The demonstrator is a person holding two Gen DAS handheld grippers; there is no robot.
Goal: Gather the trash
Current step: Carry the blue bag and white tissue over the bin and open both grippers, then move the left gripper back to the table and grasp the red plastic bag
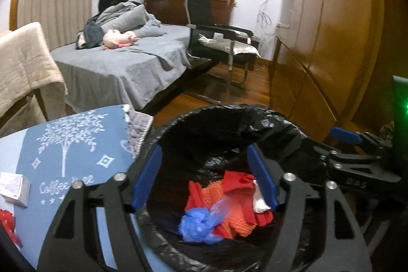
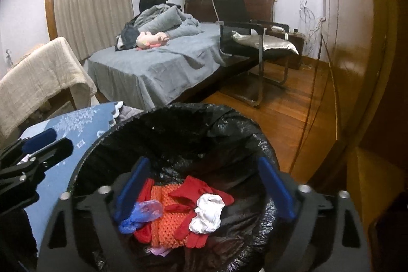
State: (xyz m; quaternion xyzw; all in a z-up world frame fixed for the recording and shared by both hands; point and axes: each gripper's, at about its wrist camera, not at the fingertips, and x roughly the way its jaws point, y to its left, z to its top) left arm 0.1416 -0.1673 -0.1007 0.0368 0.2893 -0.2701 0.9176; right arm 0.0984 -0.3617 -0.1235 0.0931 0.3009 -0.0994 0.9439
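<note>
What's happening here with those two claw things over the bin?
A person is tidying a bedroom with a hand-held gripper in each hand. Both the left gripper and the right gripper hang open over a trash bin lined with a black bag, with nothing between their fingers. In the bin lie red and orange wrappers, a crumpled blue bag and a white wad. A small box sits on the blue tablecloth beside the bin.

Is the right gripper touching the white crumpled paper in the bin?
Apart. The right wrist view shows the right gripper open, its blue pads clear of the white crumpled paper, which lies on the red trash below.
</note>
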